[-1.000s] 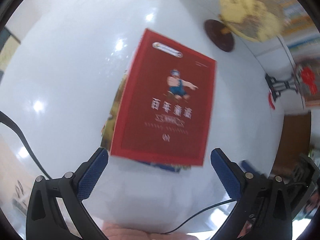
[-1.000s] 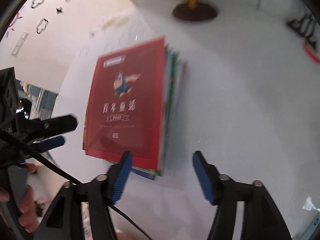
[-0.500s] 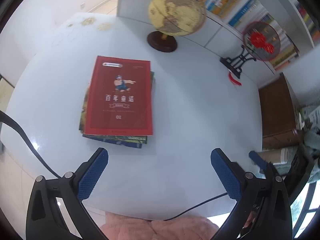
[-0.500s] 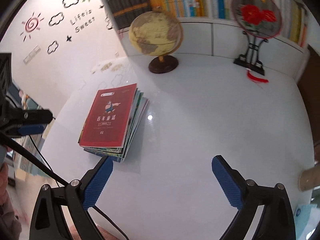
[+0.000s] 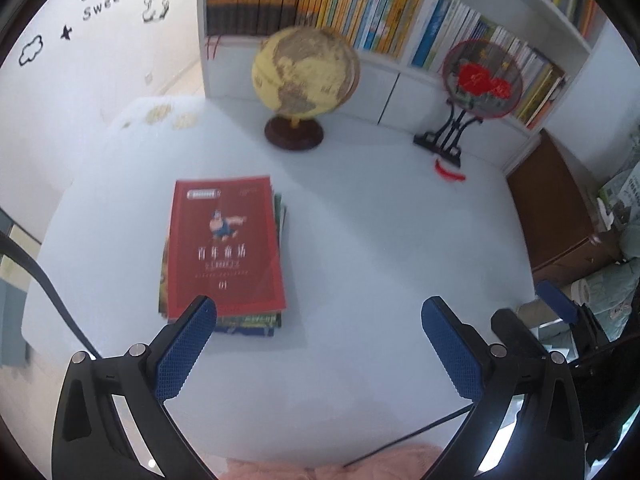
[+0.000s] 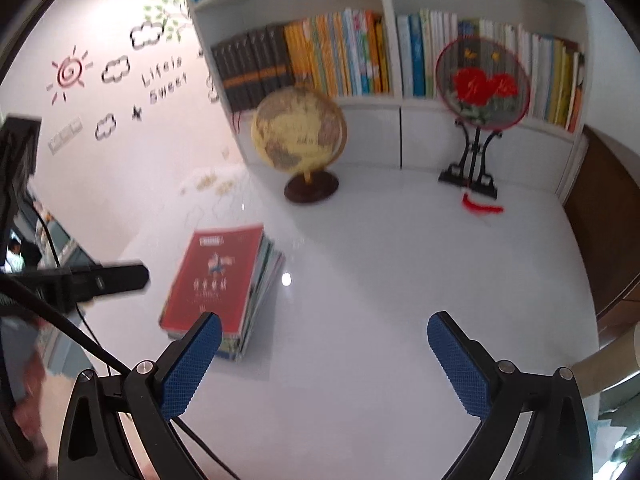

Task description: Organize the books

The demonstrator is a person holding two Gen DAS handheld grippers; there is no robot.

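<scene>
books (image 5: 226, 248) stacked flat on table (image 5: 380, 240), red one on top, long axis running away. ahead-left of left claw (image 5: 318, 346) and of right claw (image 6: 324, 360); left nearer. both wide apart, empty.

Table (image 5: 380, 260) right open; book stack (image 5: 224, 248) left.

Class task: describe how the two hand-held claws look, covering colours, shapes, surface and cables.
Both the left claw and the right claw have matte black forked frames with silver screws. Each finger carries a blue pad with a knurled diamond texture. A thin black cable trails below the left one.
</scene>
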